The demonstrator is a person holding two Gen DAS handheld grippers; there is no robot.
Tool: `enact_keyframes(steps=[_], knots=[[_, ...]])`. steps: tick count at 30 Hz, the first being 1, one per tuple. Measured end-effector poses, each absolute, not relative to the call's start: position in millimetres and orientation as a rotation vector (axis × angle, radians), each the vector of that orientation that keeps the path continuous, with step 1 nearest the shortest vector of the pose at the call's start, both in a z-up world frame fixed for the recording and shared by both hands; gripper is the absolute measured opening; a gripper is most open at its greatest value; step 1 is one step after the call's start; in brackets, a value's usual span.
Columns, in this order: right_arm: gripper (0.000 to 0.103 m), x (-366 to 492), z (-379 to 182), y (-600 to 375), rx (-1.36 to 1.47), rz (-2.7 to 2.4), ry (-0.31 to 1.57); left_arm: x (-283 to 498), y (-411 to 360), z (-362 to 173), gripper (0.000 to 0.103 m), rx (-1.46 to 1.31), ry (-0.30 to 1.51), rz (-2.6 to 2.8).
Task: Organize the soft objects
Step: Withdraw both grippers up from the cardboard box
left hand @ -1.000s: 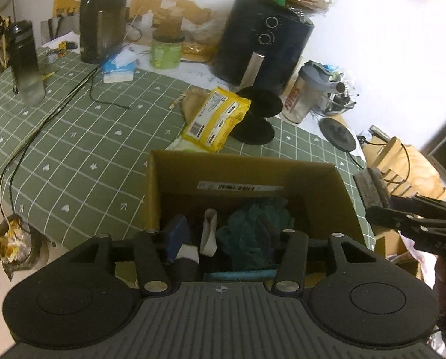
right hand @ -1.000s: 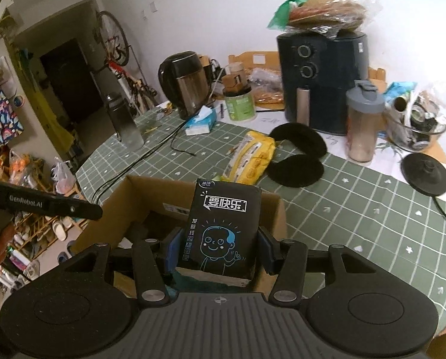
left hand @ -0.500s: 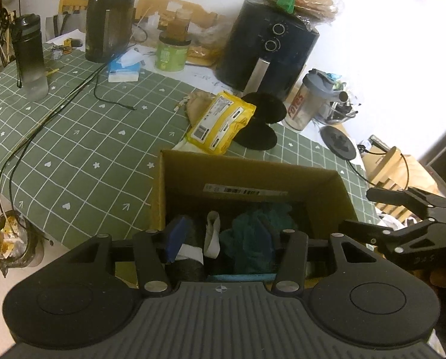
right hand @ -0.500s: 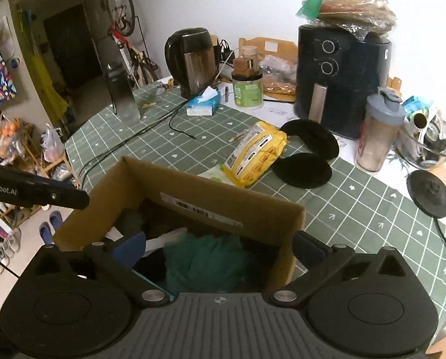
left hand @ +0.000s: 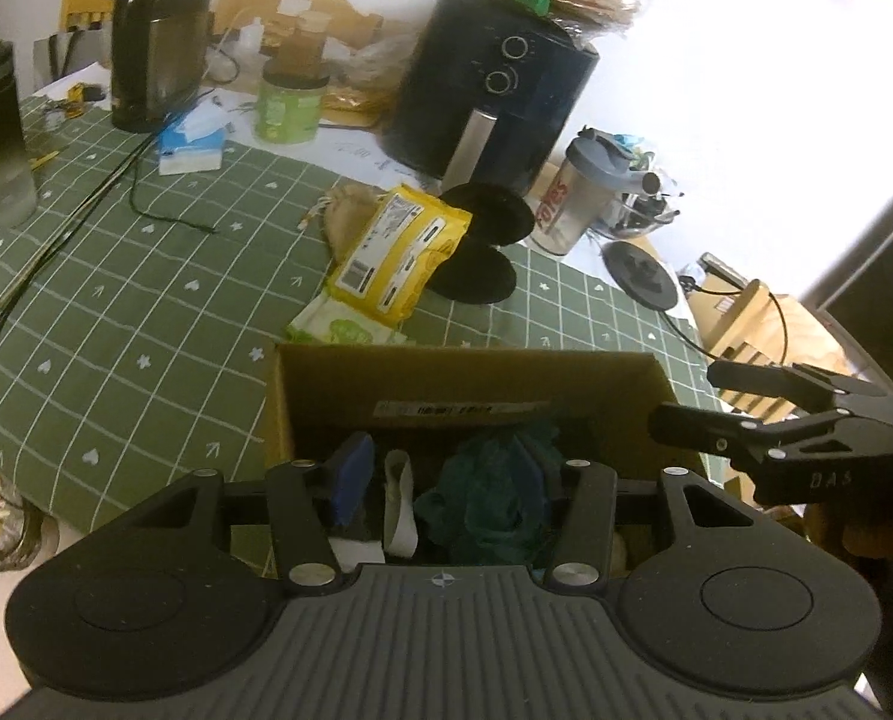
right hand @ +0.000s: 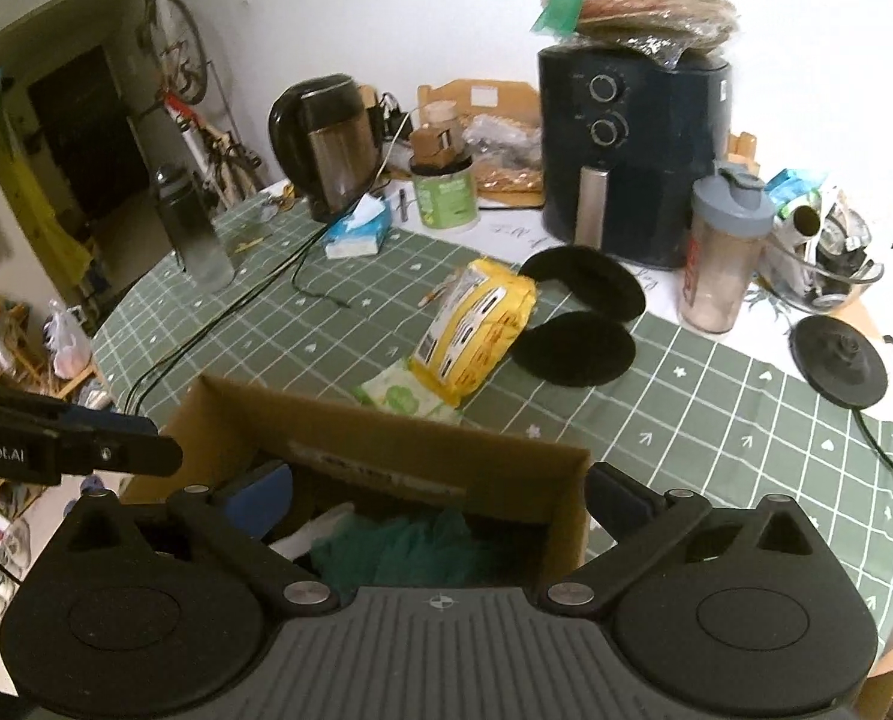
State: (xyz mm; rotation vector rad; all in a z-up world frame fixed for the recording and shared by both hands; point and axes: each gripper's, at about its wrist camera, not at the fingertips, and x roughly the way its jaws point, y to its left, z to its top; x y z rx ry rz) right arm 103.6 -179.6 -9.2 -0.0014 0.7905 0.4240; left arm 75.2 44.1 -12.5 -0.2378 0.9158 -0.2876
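A cardboard box [left hand: 470, 372] [right hand: 386, 438] stands at the near edge of the green checked table. Inside lie a teal cloth [left hand: 494, 492] [right hand: 410, 552] and a white item [left hand: 399, 504]. My left gripper [left hand: 455, 480] hovers over the box, jaws partly apart and empty. My right gripper [right hand: 434, 498] is wide open and empty above the box; it also shows in the left wrist view [left hand: 746, 402]. A yellow soft pack [left hand: 401, 255] [right hand: 476, 330], a green-white wipes pack [left hand: 341, 330] [right hand: 404, 393] and two black round pads [left hand: 476, 270] [right hand: 575, 345] lie beyond the box.
A black air fryer [right hand: 632, 150] with bagged flatbreads on top, a kettle [right hand: 326, 144], a tissue box [right hand: 356, 228], a green jar [right hand: 446, 195], a shaker bottle [right hand: 722, 252], a dark water bottle [right hand: 191, 225] and black cables [left hand: 56, 240] crowd the far table.
The right gripper held a black printed pack over the box one second ago; it has opened wide and the pack is no longer between its fingers. Both grippers moved slightly forward.
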Motion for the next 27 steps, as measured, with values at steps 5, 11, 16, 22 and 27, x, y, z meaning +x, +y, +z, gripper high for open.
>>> enact_keyframes(steps=[5,11,16,22,27], knots=[[0.103,110,-5,-182,0.012,0.407,0.785,86,41,-9,0.049,-0.227,0.9,-0.313],[0.103,120,5,-187,-0.002,0.397,0.774,101,35,-3,0.049,-0.247,0.86,-0.337],[0.103,125,16,-189,-0.016,0.388,0.739,108,31,7,0.05,-0.25,0.818,-0.35],[0.103,124,16,-195,-0.005,0.375,0.735,111,29,7,0.05,-0.242,0.827,-0.354],[0.103,121,15,-203,0.0,0.357,0.728,109,28,10,0.05,-0.232,0.819,-0.346]])
